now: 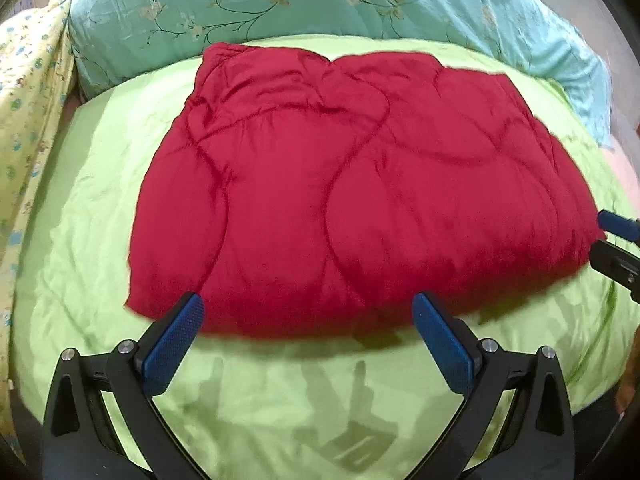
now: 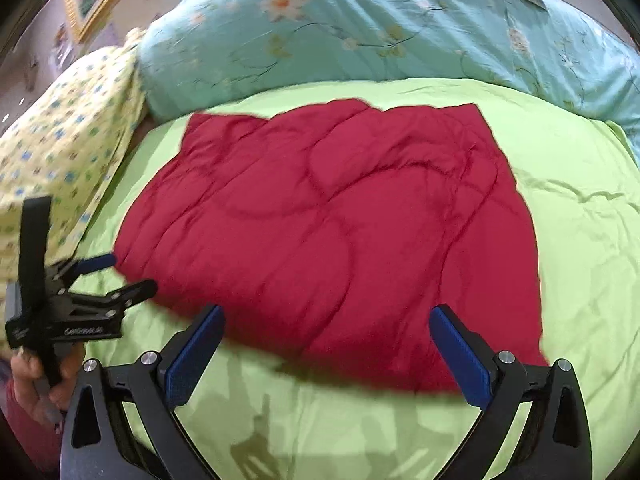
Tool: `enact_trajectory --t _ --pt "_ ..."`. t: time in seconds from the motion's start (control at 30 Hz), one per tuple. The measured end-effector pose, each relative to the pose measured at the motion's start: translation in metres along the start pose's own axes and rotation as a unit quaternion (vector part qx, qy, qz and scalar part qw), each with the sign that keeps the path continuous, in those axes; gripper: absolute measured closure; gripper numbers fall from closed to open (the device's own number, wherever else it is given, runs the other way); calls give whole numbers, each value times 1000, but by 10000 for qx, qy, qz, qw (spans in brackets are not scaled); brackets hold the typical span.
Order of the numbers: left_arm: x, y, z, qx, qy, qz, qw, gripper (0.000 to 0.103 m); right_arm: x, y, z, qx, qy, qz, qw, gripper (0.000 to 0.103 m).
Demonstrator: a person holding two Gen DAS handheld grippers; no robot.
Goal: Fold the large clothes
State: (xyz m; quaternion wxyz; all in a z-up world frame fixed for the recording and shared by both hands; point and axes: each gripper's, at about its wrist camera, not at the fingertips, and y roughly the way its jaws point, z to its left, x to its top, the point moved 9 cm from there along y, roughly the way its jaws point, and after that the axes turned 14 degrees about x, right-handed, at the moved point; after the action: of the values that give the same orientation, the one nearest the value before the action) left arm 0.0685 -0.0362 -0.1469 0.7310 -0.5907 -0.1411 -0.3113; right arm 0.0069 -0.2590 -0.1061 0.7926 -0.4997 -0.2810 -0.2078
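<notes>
From the left wrist camera, the left gripper (image 1: 307, 312) hangs with its blue-padded jaws spread wide and nothing between them, just short of the near edge of a red quilted garment (image 1: 360, 192) that lies folded into a rough rectangle on the lime-green bedsheet (image 1: 80, 240). Behind it runs a teal floral duvet (image 1: 280, 4), with a yellow patterned cloth (image 1: 28, 92) bunched at the left (its print is too small to make out). The right gripper (image 1: 612, 240) pokes in at the right rim, at the garment's corner. From the right wrist camera, the right gripper (image 2: 326, 322) is likewise spread wide and holds nothing, over the near hem of the red quilted garment (image 2: 340, 232). The left gripper (image 2: 128, 276) shows at the left, jaws parted beside the garment's near-left corner, the person's hand (image 2: 40, 376) gripping its handle.
</notes>
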Motion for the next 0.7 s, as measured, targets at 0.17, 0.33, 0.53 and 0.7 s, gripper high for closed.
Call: enact_trajectory --t 0.17,0.33,0.53,0.7 --pt "-15 -12 3 281 172 -18 9995 0 -29 -2 13 81 -45 362 9993 0" --pt "-9 -35 8 478 252 -217 9983 0 -33 -17 25 2 -86 349 9994 0" --pt "7 -57 12 541 244 -436 9973 0 -11 -35 34 -38 -178 169 9997 0" --pt "19 -64 11 576 241 -566 9964 0 3 -38 36 -118 -267 135 9995 0"
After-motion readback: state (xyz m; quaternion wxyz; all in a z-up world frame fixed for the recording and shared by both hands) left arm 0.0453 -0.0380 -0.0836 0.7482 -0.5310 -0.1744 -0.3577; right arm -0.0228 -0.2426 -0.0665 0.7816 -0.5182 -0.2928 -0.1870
